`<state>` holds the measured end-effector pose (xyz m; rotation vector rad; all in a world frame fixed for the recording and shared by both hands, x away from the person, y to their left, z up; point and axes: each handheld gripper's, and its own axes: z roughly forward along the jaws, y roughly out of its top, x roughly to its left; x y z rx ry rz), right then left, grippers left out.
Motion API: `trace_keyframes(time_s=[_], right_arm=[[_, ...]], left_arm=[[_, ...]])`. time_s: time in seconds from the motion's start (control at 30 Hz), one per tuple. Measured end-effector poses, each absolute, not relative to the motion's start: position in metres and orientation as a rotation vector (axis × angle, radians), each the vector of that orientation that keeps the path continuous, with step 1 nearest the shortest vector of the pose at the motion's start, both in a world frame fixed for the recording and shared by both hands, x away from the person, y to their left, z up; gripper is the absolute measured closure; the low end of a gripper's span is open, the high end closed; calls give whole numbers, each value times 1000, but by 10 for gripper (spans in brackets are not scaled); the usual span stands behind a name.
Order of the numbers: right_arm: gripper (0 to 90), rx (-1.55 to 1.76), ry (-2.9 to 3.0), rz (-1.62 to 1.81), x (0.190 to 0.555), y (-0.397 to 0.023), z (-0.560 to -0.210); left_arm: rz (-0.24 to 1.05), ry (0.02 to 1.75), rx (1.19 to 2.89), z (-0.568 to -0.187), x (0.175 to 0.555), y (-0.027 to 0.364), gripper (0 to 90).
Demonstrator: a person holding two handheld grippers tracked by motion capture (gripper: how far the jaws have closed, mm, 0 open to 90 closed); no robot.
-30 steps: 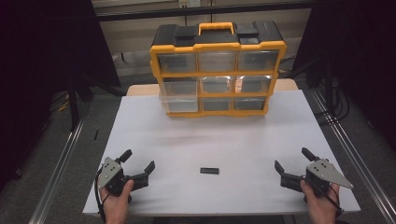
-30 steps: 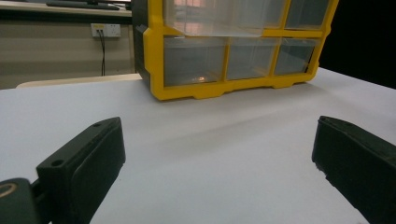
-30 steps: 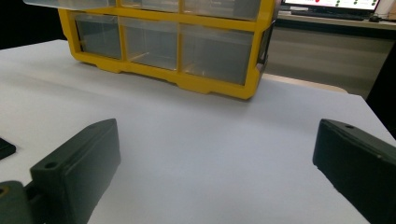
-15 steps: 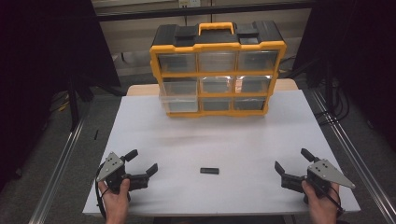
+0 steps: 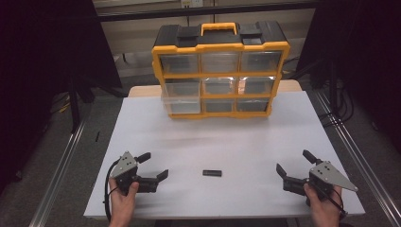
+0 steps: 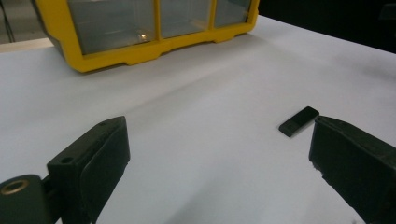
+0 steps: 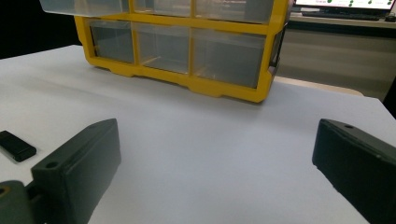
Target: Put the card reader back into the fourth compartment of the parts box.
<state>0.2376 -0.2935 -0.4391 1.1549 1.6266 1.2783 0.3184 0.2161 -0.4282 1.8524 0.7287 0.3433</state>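
The left gripper (image 5: 153,166) sits low over the white table (image 5: 227,142) at its near left corner, held by the person's left hand (image 5: 124,198), its 2 black jaws spread wide with nothing between them. In the left gripper view those jaws stand far apart over bare white surface. A small flat black bar (image 5: 212,173) lies on the table ahead of this gripper and toward its right jaw, near but not touching; in the left gripper view the bar (image 6: 299,121) shows just beyond that jaw's tip.

The right gripper (image 5: 293,164) rests at the near right corner in the person's right hand (image 5: 324,205), a grey three-cornered plate (image 5: 331,176) on top. Its 2 jaws are also wide open and hold nothing. From this gripper the black bar (image 7: 16,145) lies off to the left, beyond its left jaw and well apart.

Far ahead of both grippers, at the table's far edge, stands a yellow-framed organiser case (image 5: 220,71) with a black top, an orange handle (image 5: 219,28) and 9 clear drawers in 3 rows. The middle-row drawer (image 5: 180,92) on the left gripper's side sticks out a little from the frame.
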Motion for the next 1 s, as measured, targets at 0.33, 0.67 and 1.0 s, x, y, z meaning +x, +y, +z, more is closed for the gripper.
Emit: trace_keyframes(time_s=[0.33, 0.67, 1.0], right_arm=[[8, 1154, 1635, 1286, 237, -294, -439], [10, 1156, 1641, 1288, 237, -293, -440], [9, 1155, 1640, 1292, 237, -293, -440]], left_arm=[[266, 661, 1943, -424, 324, 198, 57], [212, 605, 1985, -422, 338, 179, 39], [167, 524, 2071, -420, 343, 153, 45]])
